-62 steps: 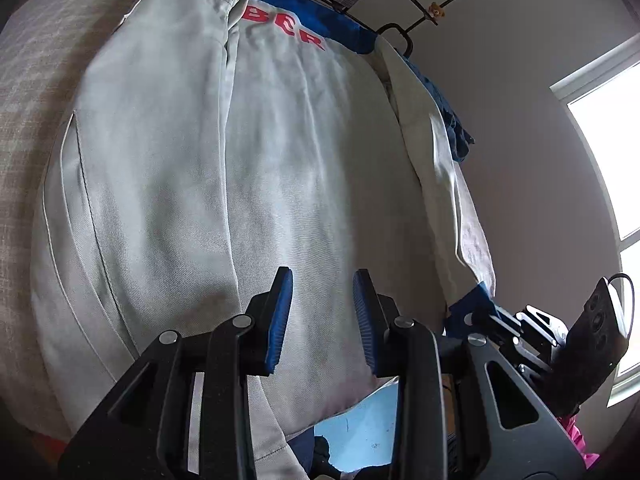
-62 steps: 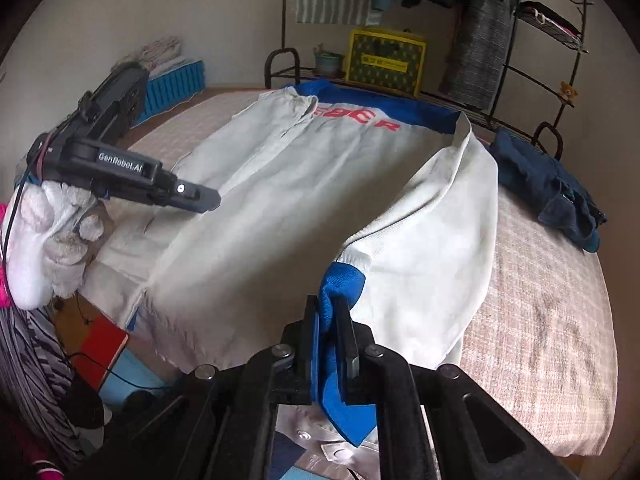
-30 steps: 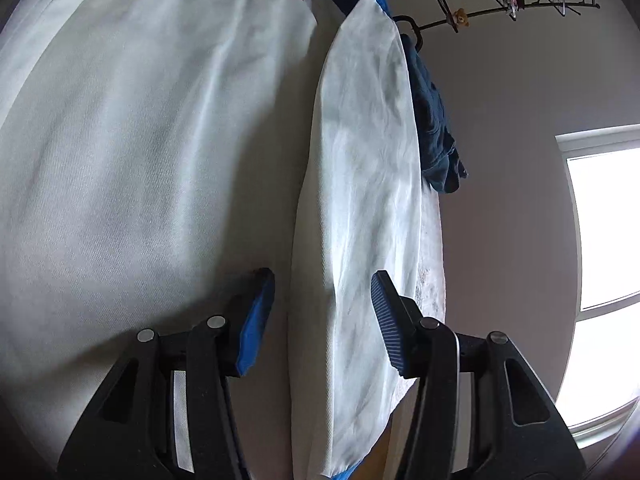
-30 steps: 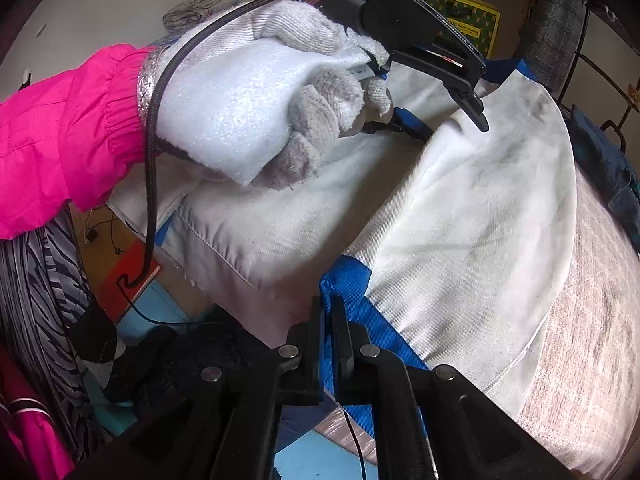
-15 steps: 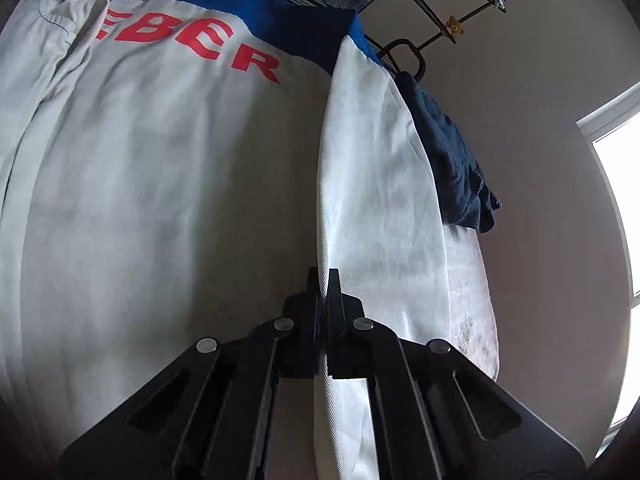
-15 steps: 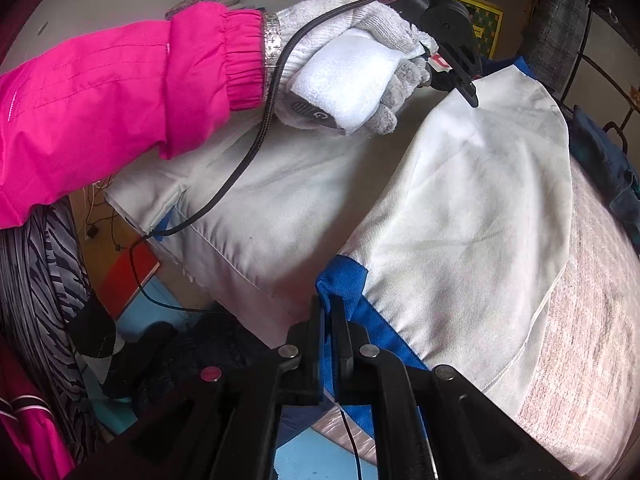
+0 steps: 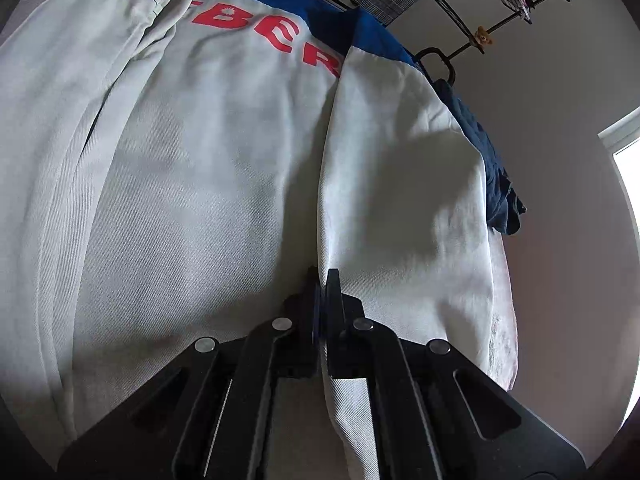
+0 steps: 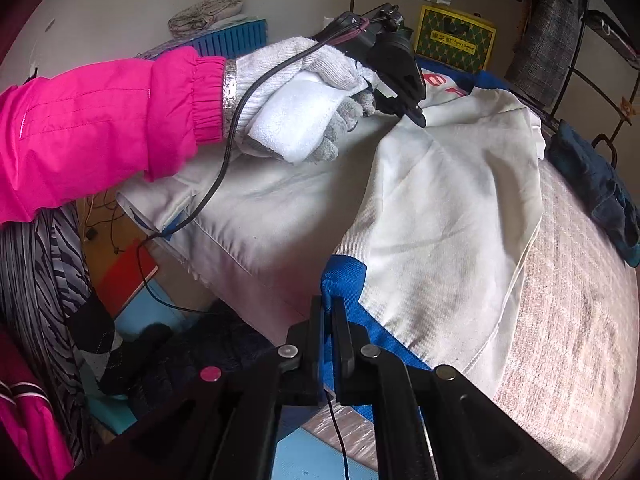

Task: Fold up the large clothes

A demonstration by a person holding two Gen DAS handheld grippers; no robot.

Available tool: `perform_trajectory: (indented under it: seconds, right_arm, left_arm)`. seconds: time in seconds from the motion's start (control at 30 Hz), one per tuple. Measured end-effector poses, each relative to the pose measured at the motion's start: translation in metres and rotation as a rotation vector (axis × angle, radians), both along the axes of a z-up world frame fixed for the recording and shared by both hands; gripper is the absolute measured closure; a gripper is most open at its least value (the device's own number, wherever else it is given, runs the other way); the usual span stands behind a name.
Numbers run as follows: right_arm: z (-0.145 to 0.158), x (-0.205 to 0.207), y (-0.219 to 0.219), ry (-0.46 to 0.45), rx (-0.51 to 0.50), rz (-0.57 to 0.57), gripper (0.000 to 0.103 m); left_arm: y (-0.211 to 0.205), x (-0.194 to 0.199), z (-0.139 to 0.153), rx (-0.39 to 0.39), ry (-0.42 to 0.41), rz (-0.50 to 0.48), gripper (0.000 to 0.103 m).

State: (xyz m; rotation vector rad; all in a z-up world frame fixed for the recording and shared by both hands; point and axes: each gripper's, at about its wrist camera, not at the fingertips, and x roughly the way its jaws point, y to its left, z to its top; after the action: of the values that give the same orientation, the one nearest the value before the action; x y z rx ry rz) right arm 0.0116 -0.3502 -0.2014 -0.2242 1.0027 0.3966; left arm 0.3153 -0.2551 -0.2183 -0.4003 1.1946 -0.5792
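A large off-white jacket (image 7: 192, 168) with a blue yoke and red letters lies back-up on a round padded table (image 8: 568, 344). Its right sleeve (image 7: 400, 184) is folded over the body. My left gripper (image 7: 322, 280) is shut on the inner edge of that sleeve, partway up it. It also shows in the right wrist view (image 8: 416, 116), held by a white-gloved hand. My right gripper (image 8: 329, 312) is shut on the sleeve's blue cuff (image 8: 344, 276) at the table's near edge.
A dark blue garment (image 8: 600, 184) lies on the table's right side. A black metal rack (image 7: 460, 52) with hanging clothes stands behind. A yellow box (image 8: 454, 36) and a blue crate (image 8: 232, 40) sit at the back. The floor on the left holds dark clutter and a red book (image 8: 124, 276).
My left gripper moved from the jacket's hem to the folded sleeve, closed on its inner edge and lifted it slightly. My right gripper stays shut on the cuff.
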Motion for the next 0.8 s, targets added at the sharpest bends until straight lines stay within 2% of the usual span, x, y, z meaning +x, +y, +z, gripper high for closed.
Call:
perform_trajectory:
  seconds: [0.07,0.1,0.13,0.2,0.27,0.33,0.47,0.57,0.67,0.8]
  right_arm:
    - [-0.002,-0.003,-0.008,0.020,0.049,-0.009,0.097]
    - [0.000,-0.004,-0.012,0.033,0.102,-0.003,0.092]
    - [0.003,-0.006,-0.017,0.047,0.160,0.008,0.082]
    - [0.017,-0.013,-0.028,0.041,0.255,0.011,0.070]
    - [0.032,-0.019,-0.046,0.021,0.366,0.001,0.070]
    - [0.048,-0.022,-0.069,-0.020,0.458,-0.042,0.070]
    - [0.062,-0.013,-0.118,-0.085,0.503,-0.231,0.068]
    - [0.046,0.005,-0.142,-0.012,0.505,-0.349,0.068]
    - [0.020,0.013,-0.149,0.089,0.519,-0.375,0.068]
    - [-0.010,0.015,-0.149,0.201,0.507,-0.389,0.068]
  left_arm:
    - [0.011,-0.004,0.009,0.020,-0.005,-0.009,0.100]
    - [0.018,-0.009,0.015,0.022,-0.014,-0.014,0.100]
    - [0.027,-0.015,0.022,0.015,-0.022,-0.019,0.097]
    - [0.042,-0.025,0.034,-0.005,-0.027,-0.024,0.087]
    - [0.057,-0.040,0.043,-0.038,-0.020,-0.042,0.068]
    - [0.065,-0.057,0.046,-0.054,0.000,-0.079,0.066]
    - [0.073,-0.104,0.040,-0.116,0.118,-0.156,0.066]
    - [0.066,-0.146,0.029,-0.145,0.177,-0.214,0.058]
    - [0.054,-0.175,0.015,-0.152,0.225,-0.265,0.058]
    - [0.040,-0.190,0.001,-0.087,0.221,-0.277,0.058]
